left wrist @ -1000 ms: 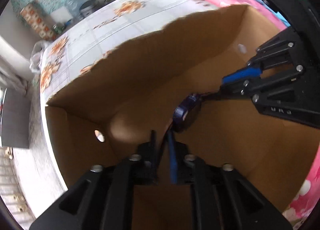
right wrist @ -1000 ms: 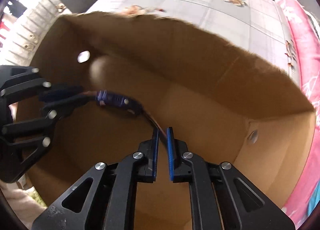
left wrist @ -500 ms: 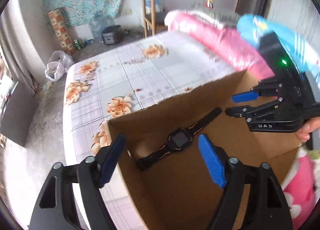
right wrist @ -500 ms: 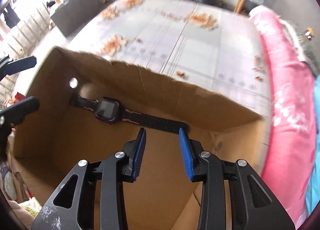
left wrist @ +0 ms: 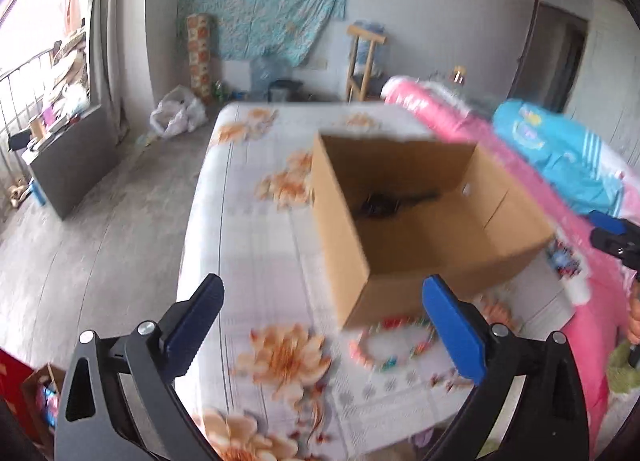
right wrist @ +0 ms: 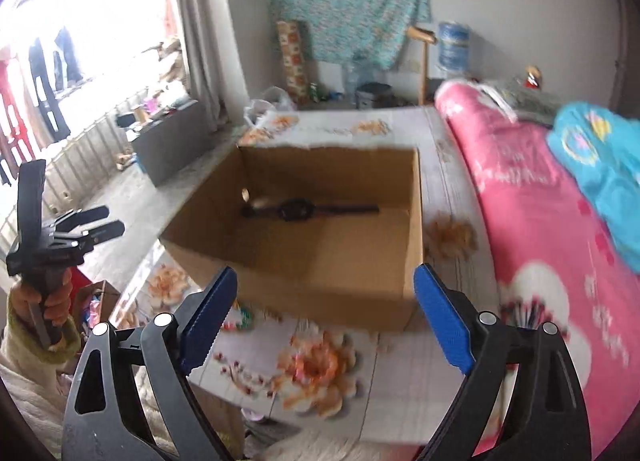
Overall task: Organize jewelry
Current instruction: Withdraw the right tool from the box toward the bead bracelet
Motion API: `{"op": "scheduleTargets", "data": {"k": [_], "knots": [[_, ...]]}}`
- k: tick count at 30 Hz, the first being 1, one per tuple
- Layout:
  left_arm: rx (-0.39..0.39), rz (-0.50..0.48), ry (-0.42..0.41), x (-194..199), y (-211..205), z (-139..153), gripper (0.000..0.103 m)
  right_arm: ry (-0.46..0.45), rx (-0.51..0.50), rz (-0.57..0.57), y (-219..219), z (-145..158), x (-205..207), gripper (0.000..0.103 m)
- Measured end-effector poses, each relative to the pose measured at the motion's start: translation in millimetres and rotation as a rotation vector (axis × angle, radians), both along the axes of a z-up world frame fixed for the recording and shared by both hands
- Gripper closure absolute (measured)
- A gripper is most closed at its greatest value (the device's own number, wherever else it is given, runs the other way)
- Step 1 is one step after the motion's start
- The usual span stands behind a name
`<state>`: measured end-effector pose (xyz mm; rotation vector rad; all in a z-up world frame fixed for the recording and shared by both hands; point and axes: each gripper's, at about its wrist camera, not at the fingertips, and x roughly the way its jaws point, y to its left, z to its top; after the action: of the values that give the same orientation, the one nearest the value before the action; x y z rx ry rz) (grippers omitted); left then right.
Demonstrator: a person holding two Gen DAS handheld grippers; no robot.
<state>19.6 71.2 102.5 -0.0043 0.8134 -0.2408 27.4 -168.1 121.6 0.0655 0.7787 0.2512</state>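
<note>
An open cardboard box [left wrist: 436,281] stands on the flowered bed; it also shows in the right wrist view [right wrist: 320,285]. A black wristwatch [left wrist: 390,201] lies flat on the box floor along the far wall, seen too in the right wrist view [right wrist: 304,209]. A colourful bead bracelet [left wrist: 394,345] lies on the sheet in front of the box, partly seen in the right wrist view [right wrist: 236,319]. My left gripper [left wrist: 324,329] is open and empty, well back from the box. My right gripper [right wrist: 326,317] is open and empty, also pulled back.
A pink quilt [right wrist: 540,221] and a blue quilt [left wrist: 560,153] lie along the right side of the bed. The bed's left edge drops to a grey floor [left wrist: 100,221]. The other hand-held gripper [right wrist: 60,237] shows at the left of the right wrist view.
Both grippers let go of the watch, opened wide and drew back up and out of the box. The watch now lies on the box floor.
</note>
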Motion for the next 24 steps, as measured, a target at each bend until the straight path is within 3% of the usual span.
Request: {"op": "scheduleTargets", "data": {"k": [6, 10, 14, 24], "knots": [[0.109, 0.053, 0.13, 0.9, -23.1, -79.4, 0.005, 0.165, 0.05, -0.115, 23.4, -73.5, -9.3, 0.017], [0.178, 0.027, 0.109, 7.2, -46.9, -97.9, 0.006, 0.21, 0.112, -0.117, 46.3, -98.7, -11.5, 0.017], [0.263, -0.004, 0.107, 6.7, -61.3, -113.6, 0.006, 0.232, 0.12, -0.108, 60.5, -103.7, -13.8, 0.017], [0.18, -0.034, 0.127, -29.4, -38.6, -116.4, 0.005, 0.251, 0.025, -0.13, 77.7, -109.4, -14.6, 0.017]]}}
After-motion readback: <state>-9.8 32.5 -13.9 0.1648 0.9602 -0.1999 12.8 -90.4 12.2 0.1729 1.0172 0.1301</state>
